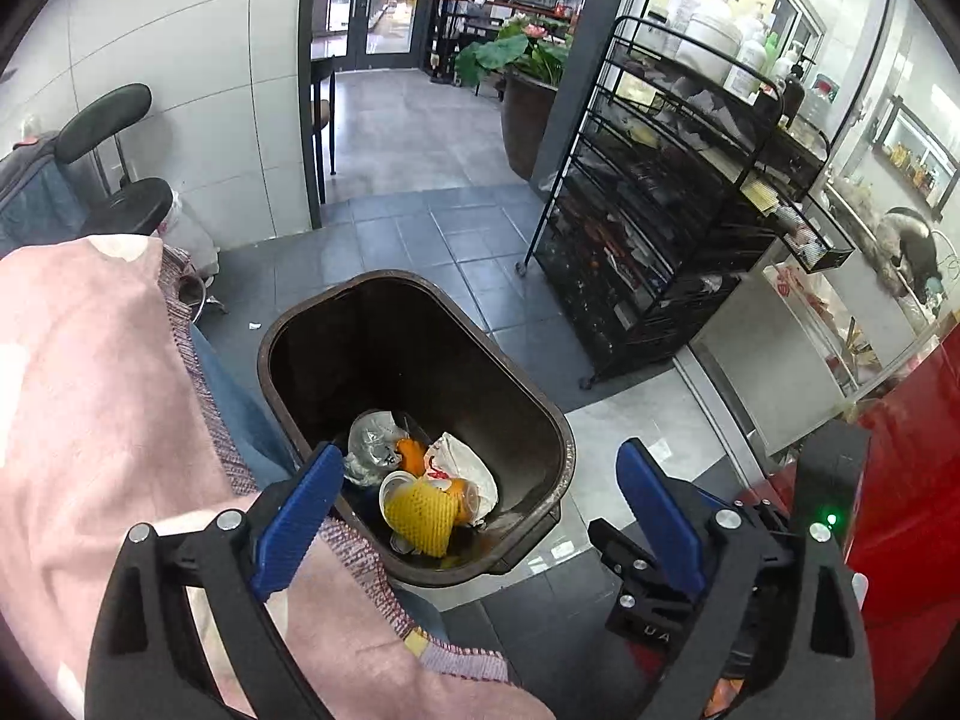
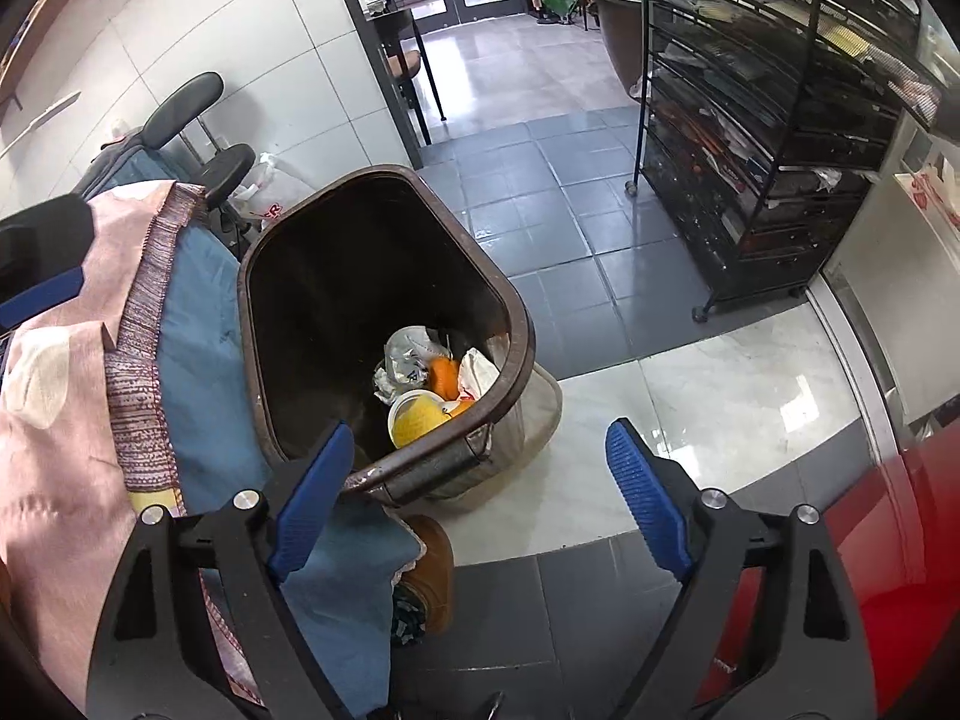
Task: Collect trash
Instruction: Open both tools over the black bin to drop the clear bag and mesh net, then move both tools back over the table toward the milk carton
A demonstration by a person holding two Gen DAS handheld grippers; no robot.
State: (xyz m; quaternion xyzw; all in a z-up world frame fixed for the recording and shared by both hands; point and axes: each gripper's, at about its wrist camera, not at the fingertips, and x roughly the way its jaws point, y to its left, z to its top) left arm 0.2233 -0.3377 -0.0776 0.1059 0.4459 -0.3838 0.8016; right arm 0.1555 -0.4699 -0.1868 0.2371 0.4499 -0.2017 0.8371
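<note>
A dark brown trash bin [image 1: 540,414] stands on the tiled floor, also in the right wrist view [image 2: 516,324]. Inside lie a yellow foam fruit net [image 1: 420,510], orange peel [image 1: 411,453], a crumpled clear plastic cup [image 1: 372,441] and a white wrapper [image 1: 465,459]; the net [image 2: 417,417] and peel [image 2: 444,375] show in the right wrist view too. My left gripper [image 1: 480,480] is open and empty above the bin's near end. My right gripper [image 2: 480,456] is open and empty over the bin's near rim. The right gripper's body [image 1: 750,552] shows at lower right in the left wrist view.
A black wire shelf cart [image 1: 678,222] stands right of the bin. A black chair [image 1: 114,180] and a plastic bag [image 2: 270,192] are at the left wall. The person's pink top [image 1: 90,390], jeans [image 2: 204,360] and brown shoe [image 2: 432,570] are close to the bin. A red surface [image 2: 900,570] lies at right.
</note>
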